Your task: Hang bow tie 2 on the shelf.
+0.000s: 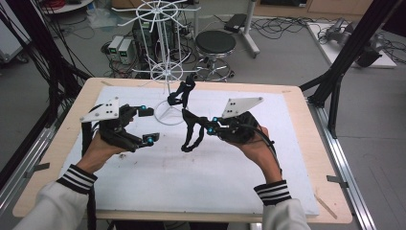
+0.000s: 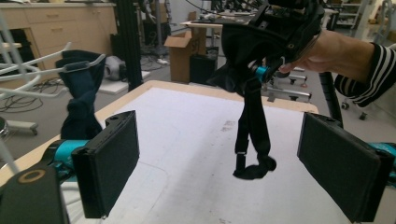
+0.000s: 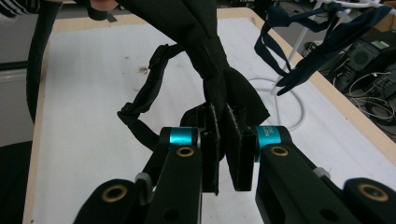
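Observation:
A black bow tie (image 1: 192, 130) with a long looped strap hangs above the white mat, and my right gripper (image 1: 210, 126) is shut on its fabric. In the right gripper view the two pads (image 3: 209, 149) pinch the bow tie (image 3: 215, 65) just below its knot, with the strap (image 3: 140, 116) curling off to the left. My left gripper (image 1: 149, 125) stands wide open to the left of it with nothing between its fingers. In the left gripper view the bow tie (image 2: 252, 135) dangles farther off between that gripper's spread pads (image 2: 109, 163). A second, dark blue bow tie (image 1: 182, 93) hangs on the white wire rack (image 1: 165, 72).
The wire rack's round base (image 1: 168, 115) rests on the white mat (image 1: 191, 177) at the back centre, close to both grippers. The wooden table edge (image 1: 316, 143) frames the mat. A stool (image 1: 215, 45), cables and black frame posts (image 1: 344, 57) stand beyond the table.

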Motion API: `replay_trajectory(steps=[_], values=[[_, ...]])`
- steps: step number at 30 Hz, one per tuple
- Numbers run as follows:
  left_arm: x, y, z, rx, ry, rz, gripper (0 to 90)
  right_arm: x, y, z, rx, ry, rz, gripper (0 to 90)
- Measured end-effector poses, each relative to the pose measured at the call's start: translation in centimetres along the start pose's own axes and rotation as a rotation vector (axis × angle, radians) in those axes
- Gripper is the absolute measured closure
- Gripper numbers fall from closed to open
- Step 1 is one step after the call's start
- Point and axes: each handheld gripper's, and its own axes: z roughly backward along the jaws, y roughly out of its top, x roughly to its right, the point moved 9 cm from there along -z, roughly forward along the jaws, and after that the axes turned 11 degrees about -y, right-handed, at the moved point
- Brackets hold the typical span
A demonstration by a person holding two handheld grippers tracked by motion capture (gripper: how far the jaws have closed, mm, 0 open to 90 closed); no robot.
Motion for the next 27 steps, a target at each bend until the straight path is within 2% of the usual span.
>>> replay_trajectory(steps=[3,14,17,22,27], values=[[0.2,0.2,-0.8,-0.013,-0.024,-0.007,13.3,-0.2,-0.1,-0.3,-0.003,-0.005,0.009,85.0],[0.9,0.8,-3.6,-0.025,-0.106,0.024,13.2,-1.3,-0.3,-1.8,-0.017,0.005,0.048,85.0],[0.8,0.9,-4.1,-0.018,-0.112,0.043,13.4,-1.5,-0.4,-2.1,-0.027,0.011,0.062,84.9],[0.8,0.7,-4.3,-0.025,-0.119,0.062,14.9,-1.6,-0.3,-2.4,-0.023,0.012,0.056,84.9],[0.9,0.8,-4.5,-0.029,-0.125,0.071,21.3,-1.9,-0.3,-2.7,-0.024,0.010,0.076,84.9]])
